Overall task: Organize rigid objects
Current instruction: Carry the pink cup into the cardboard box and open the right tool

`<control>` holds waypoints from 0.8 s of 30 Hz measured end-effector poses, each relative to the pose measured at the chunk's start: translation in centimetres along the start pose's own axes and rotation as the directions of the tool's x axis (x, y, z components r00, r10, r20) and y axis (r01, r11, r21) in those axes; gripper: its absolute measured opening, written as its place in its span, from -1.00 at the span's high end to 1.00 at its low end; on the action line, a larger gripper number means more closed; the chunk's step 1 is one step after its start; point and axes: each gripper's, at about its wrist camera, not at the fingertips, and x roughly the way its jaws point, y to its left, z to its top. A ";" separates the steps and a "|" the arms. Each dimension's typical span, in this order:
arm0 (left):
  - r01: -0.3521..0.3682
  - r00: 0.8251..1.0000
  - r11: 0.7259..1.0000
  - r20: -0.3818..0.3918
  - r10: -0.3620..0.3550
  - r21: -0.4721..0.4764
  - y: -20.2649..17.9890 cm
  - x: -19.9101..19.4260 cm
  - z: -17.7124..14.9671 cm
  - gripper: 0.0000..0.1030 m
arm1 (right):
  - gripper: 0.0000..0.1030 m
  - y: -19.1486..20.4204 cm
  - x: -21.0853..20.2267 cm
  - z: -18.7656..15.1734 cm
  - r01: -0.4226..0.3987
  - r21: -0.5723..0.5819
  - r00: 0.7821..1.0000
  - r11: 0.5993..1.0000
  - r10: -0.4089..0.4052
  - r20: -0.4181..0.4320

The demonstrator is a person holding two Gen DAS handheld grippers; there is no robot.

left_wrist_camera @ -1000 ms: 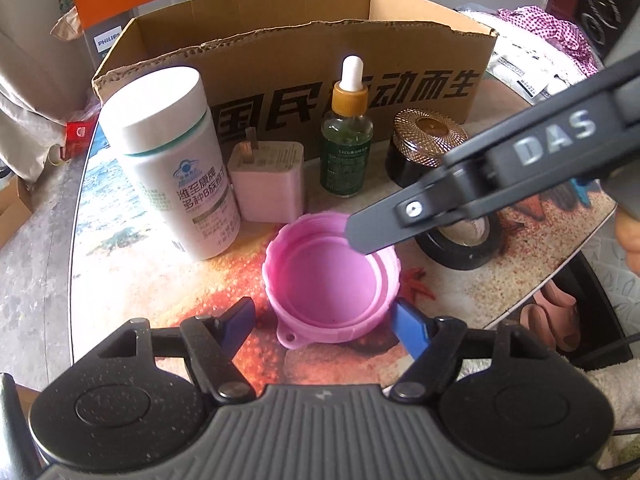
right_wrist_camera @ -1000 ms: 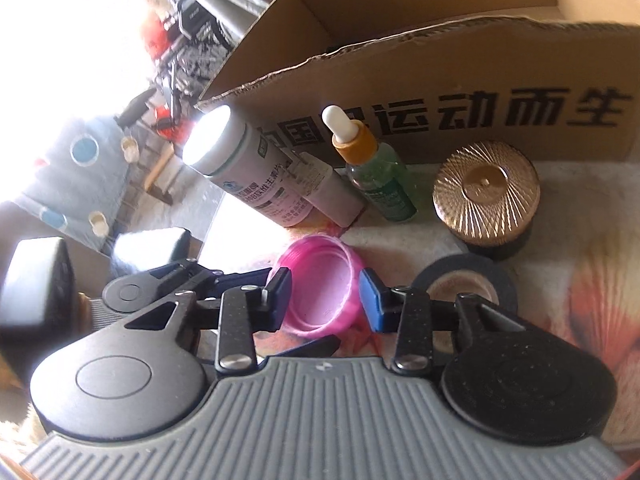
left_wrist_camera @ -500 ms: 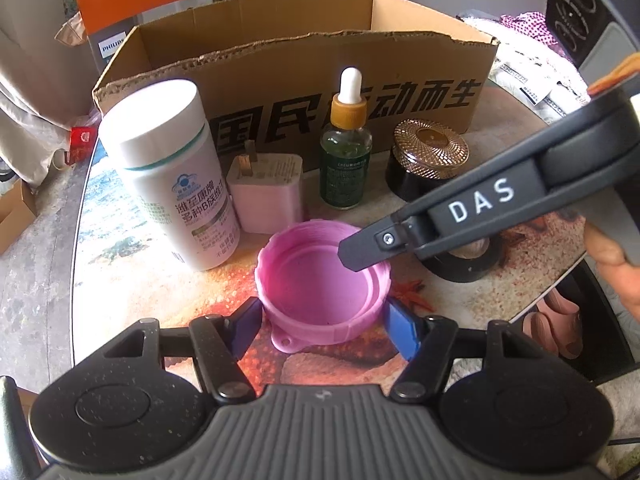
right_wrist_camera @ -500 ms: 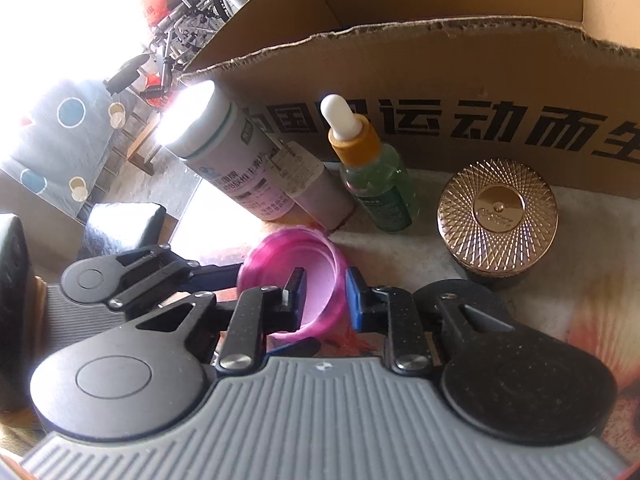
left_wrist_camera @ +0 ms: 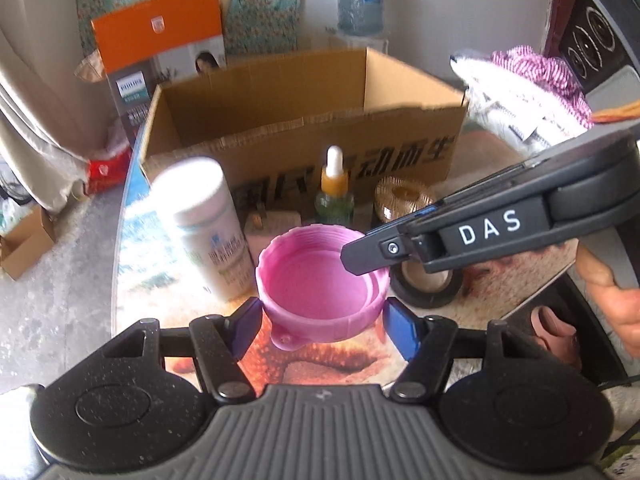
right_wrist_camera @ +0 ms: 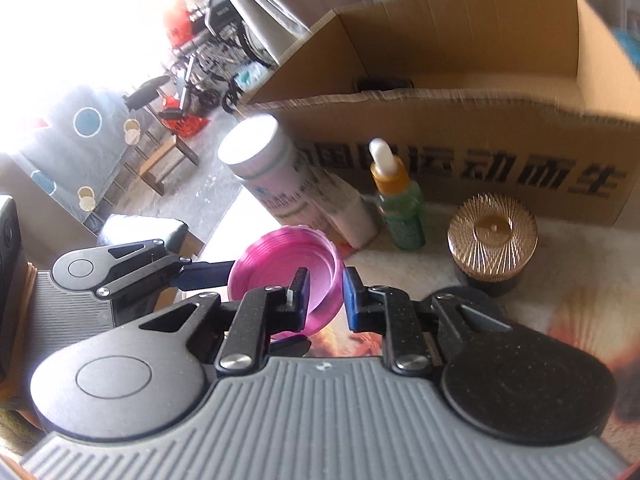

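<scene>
Carrying it over the near wall is the job now, so biggest first: round table w/ a printed beach-scene cover (left_wrist_camera: pixel 320 364) bears everything, and the open brown cardboard box (left_wrist_camera: pixel 304 136) at its far side looks like the drop spot. A dark item lies inside, can't tell what. Between the cap and that box stands a row of obstacles: tall white plastic supplement bottle (left_wrist_camera: pixel 208 232) on the left, green glass dropper bottle w/ an orange collar (left_wrist_camera: pixel 334 196) in the middle, dark jar w/ a ribbed gold lid (right_wrist_camera: pixel 492 240) to the right, and a black tape roll (left_wrist_camera: pixel 428 284) lying flat nearer. The task's thing, a pink ribbed plastic screw cap (left_wrist_camera: pixel 320 284), sits open side up, apparently just off the tabletop, in front of that row. Left gripper (left_wrist_camera: pixel 323 320) spans the cap's full width, blue pads against opposite sides, so it reads as clamped on it. Right gripper (right_wrist_camera: pixel 326 296) is pinched tight on the cap's wall, one finger inside the rim, one outside. Advice: two grips on one small cap fight each other, so move both hands together or let one go before travel. Go up enough to clear the dropper's white bulb, the tallest thing on the direct line, then fwd over the box edge. Stay level, cap is light and could twist. Release low inside the box, not from above.
</scene>
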 end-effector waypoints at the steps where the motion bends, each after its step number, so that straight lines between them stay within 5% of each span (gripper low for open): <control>1: -0.006 1.000 1.000 0.015 0.006 0.002 -0.1 -0.6 0.2 -0.32 | 0.67 0.2 -0.7 0.3 -0.001 -0.011 1.000 1.000 0.001 0.016; 9: -0.058 0.989 0.998 0.137 0.054 0.022 0.1 -4.3 4.4 -0.32 | 0.67 1.9 -5.9 3.9 -0.020 -0.078 0.989 0.997 0.031 0.147; 16: -0.026 0.983 1.000 0.183 0.026 -0.001 2.6 -4.6 11.3 -0.32 | 0.67 1.6 -8.2 11.7 -0.023 -0.129 0.975 0.991 0.051 0.215; 24: 0.075 0.997 0.993 0.014 -0.074 -0.088 8.2 2.4 17.8 -0.32 | 0.67 -2.6 -3.1 21.5 -0.037 -0.061 0.995 0.997 0.043 0.093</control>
